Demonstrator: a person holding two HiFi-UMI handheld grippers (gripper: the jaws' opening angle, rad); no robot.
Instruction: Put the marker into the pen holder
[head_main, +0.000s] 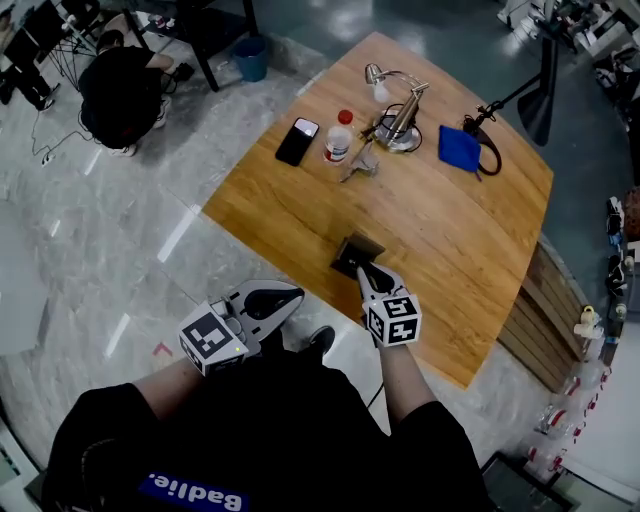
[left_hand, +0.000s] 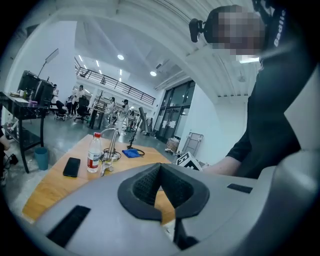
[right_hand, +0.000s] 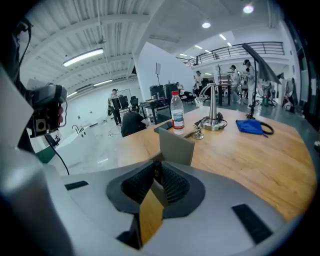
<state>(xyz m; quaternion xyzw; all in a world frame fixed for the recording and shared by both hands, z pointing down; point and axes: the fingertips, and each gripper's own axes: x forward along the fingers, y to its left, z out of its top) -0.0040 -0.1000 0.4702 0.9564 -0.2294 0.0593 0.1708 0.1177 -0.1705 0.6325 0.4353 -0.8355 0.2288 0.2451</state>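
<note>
The pen holder (head_main: 351, 251) is a dark grey square box near the front edge of the wooden table (head_main: 450, 250). My right gripper (head_main: 369, 273) reaches it from the near side. In the right gripper view the holder's grey wall (right_hand: 176, 145) runs down between the pads, and the right gripper (right_hand: 157, 176) is shut on it. My left gripper (head_main: 287, 298) hangs off the table by my body. Its pads (left_hand: 145, 185) meet with nothing between them. I cannot make out a marker in any view.
At the table's far side lie a black phone (head_main: 297, 141), a red-capped bottle (head_main: 340, 137), a metal desk lamp (head_main: 400, 120) and a blue cloth (head_main: 459, 147) with a black cable. A person in black crouches on the floor (head_main: 120, 90) near a blue bin (head_main: 251, 58).
</note>
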